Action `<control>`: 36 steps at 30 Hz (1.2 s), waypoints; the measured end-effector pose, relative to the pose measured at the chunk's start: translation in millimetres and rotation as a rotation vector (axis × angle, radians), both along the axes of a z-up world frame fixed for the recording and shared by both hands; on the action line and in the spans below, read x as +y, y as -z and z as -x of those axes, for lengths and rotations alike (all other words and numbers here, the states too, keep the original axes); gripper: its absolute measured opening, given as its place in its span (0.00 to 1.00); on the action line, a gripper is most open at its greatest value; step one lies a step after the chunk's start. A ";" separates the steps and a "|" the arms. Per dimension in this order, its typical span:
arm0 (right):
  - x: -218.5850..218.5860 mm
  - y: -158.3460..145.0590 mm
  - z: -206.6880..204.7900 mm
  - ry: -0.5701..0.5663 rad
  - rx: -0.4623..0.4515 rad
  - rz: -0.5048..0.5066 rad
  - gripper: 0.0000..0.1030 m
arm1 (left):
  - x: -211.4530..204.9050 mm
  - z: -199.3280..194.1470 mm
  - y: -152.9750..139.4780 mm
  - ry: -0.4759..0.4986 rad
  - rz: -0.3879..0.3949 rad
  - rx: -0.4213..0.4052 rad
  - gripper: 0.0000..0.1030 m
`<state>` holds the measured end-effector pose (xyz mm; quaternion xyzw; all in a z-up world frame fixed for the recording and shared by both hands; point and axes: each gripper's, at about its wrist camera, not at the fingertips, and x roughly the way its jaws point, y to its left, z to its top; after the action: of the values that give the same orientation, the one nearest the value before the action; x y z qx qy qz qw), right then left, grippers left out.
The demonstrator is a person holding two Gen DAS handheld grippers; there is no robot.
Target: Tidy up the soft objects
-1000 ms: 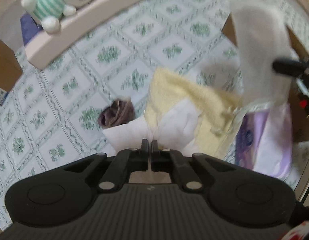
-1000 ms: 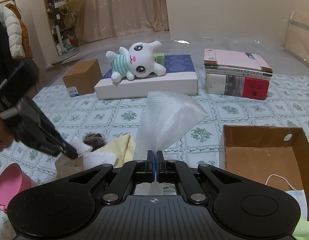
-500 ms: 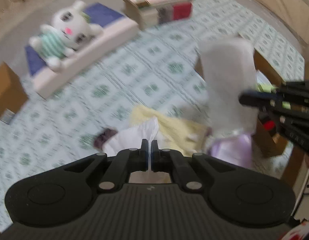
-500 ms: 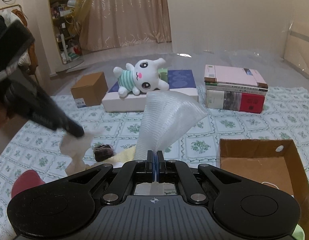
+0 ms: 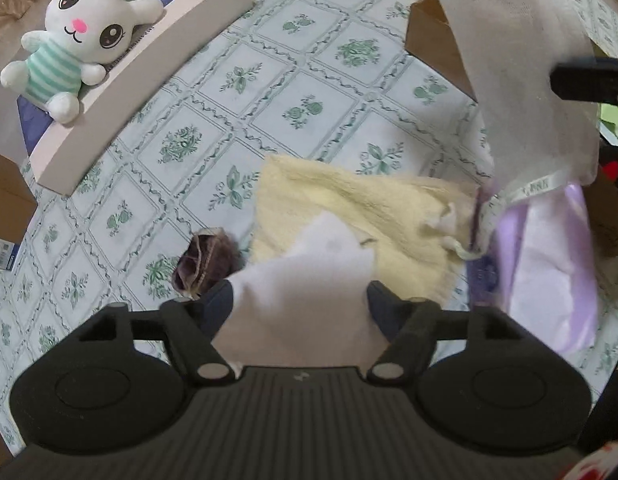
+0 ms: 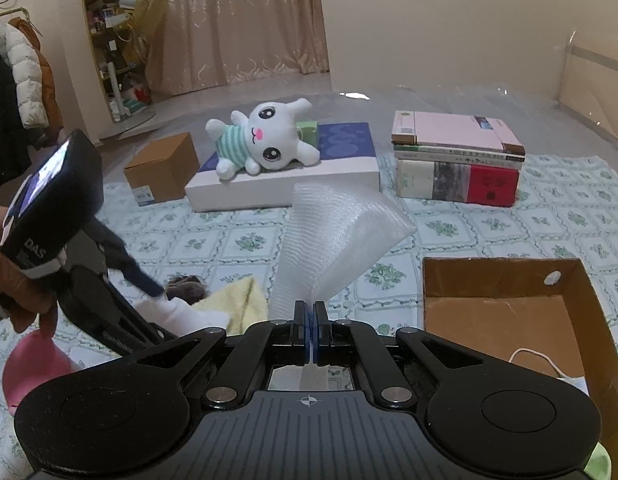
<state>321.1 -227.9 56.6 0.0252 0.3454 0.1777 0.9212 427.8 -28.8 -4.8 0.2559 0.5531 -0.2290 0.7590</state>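
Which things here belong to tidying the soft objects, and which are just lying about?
Job: white cloth, yellow towel, mesh bag, plush rabbit, cardboard tray.
Lying about: stack of books, closed carton, pink bowl.

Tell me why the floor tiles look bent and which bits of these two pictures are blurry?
Left wrist view: the fisheye lens bows the green-patterned floor mat; the white cloth between the opening left claw fingers is smeared, while the white plush rabbit stays crisp. Right wrist view: sharp and evenly lit, with the ribbed white mesh sheet clear and glare on the far floor.
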 end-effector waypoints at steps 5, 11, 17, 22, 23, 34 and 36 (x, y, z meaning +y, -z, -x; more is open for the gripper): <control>1.8 7.5 -4.4 -0.003 0.011 -0.010 0.01 | -7.8 2.2 16.9 0.090 -0.008 -0.004 0.68; 0.7 16.1 -7.7 -0.001 0.027 -0.015 0.01 | -15.4 6.0 34.7 0.140 -0.045 0.012 0.41; -1.9 16.8 -7.4 0.003 0.026 -0.017 0.01 | -8.4 7.1 24.7 0.130 -0.054 0.005 0.16; -1.7 9.9 -3.0 0.000 0.014 -0.019 0.01 | 2.5 8.6 2.5 0.092 -0.014 -0.001 0.09; -1.7 7.8 -1.7 0.000 0.011 -0.019 0.01 | 5.8 9.1 -4.5 0.081 -0.002 -0.008 0.09; 1.0 -30.5 17.7 -0.009 -0.048 -0.029 0.01 | 20.8 18.8 -94.4 -0.071 0.139 -0.127 0.09; -1.8 -38.9 22.4 -0.006 -0.063 -0.031 0.01 | 15.0 23.2 -106.1 -0.082 0.162 -0.141 0.09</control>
<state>298.7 -229.7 95.5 0.0328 0.3136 0.1867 0.9304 404.7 -13.8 101.3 0.1865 0.4881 -0.2230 0.8230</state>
